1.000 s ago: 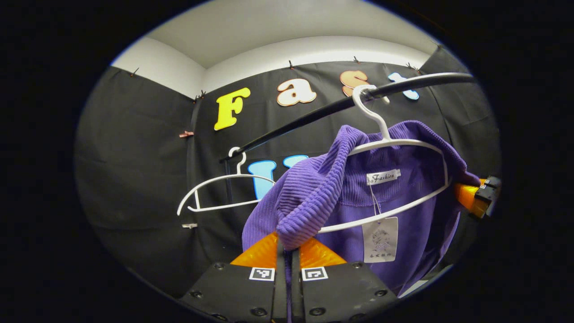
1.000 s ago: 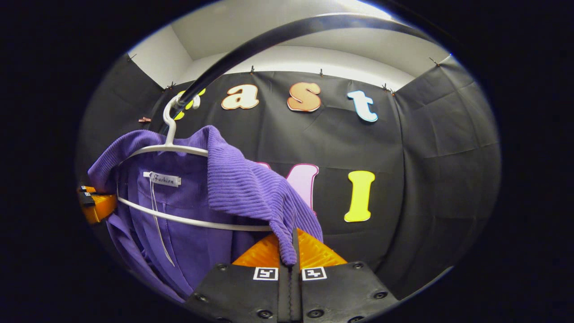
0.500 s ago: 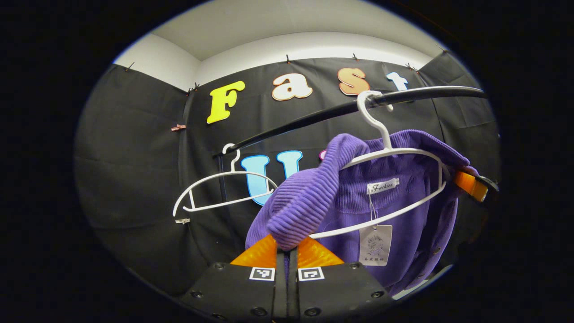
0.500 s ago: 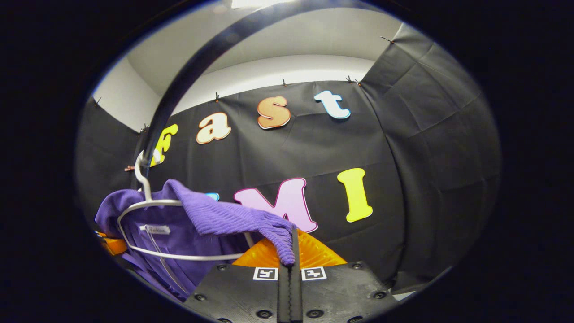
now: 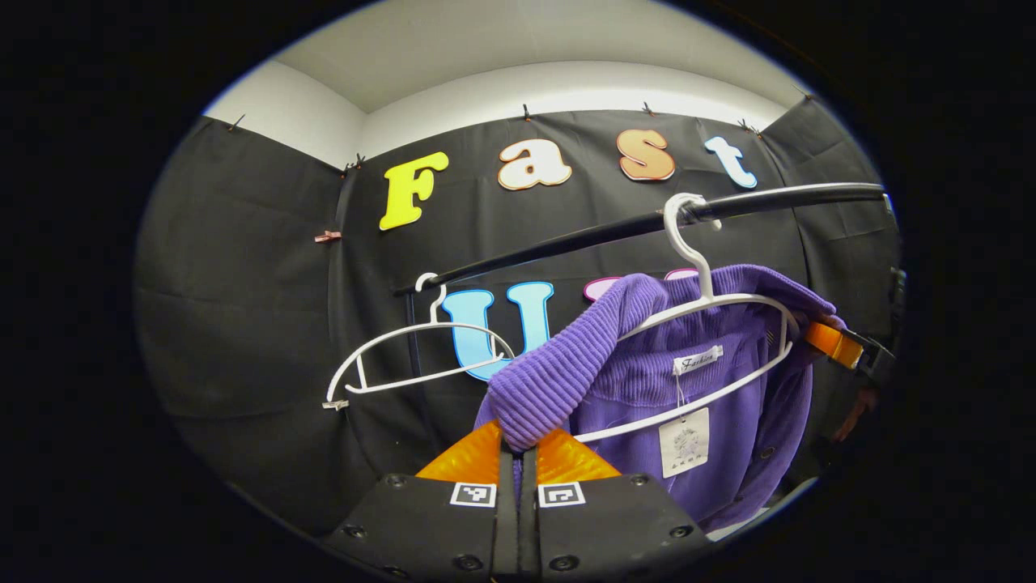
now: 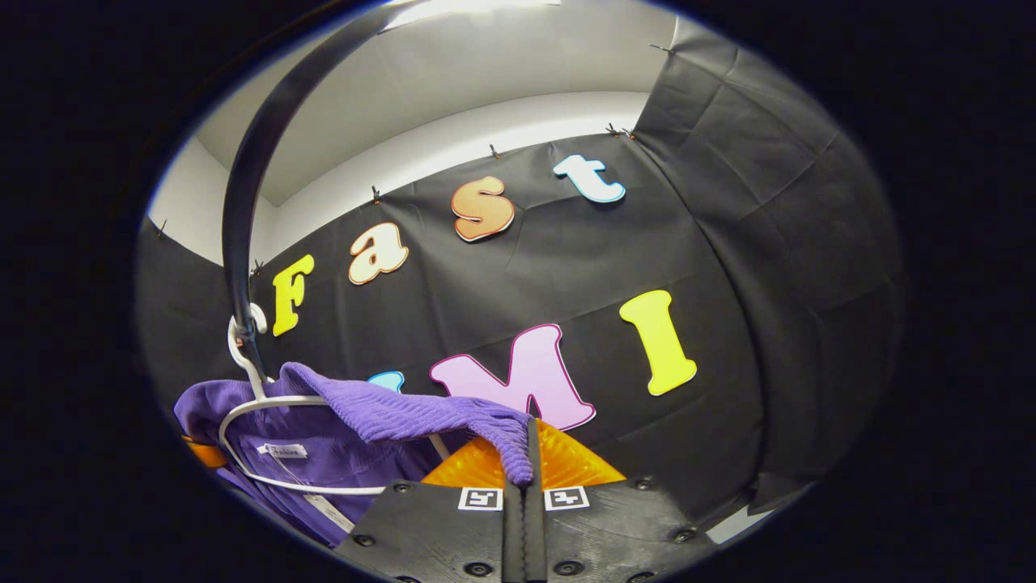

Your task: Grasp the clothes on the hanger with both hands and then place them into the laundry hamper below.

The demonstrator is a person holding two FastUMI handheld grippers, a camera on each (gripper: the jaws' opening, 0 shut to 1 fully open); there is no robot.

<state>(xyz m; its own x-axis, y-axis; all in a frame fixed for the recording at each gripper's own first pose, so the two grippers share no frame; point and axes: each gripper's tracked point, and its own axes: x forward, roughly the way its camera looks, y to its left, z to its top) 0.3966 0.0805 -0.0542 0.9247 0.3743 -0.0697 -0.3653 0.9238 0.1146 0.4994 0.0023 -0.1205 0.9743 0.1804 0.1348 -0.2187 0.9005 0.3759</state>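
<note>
A purple ribbed garment (image 5: 728, 421) hangs on a white hanger (image 5: 728, 304) hooked over a black rail (image 5: 566, 239). My left gripper (image 5: 518, 445) is shut on the garment's left shoulder fabric, which is pulled off the hanger's end toward the camera. My right gripper (image 6: 526, 453) is shut on the other shoulder of the purple garment (image 6: 388, 413), stretched away from the white hanger (image 6: 267, 405). The right gripper (image 5: 842, 344) also shows at the far right of the left gripper view, orange fingers pressed into the cloth. A paper tag (image 5: 684, 441) dangles from the collar.
An empty white hanger (image 5: 413, 356) hangs further left on the rail. In the right gripper view the black rail (image 6: 247, 219) curves overhead. Black cloth walls close in behind and on both sides.
Both grippers have kept hold of the shoulders and drawn them outward. The right gripper swung right and tilted up, so the garment and hanger slid to that view's lower left.
</note>
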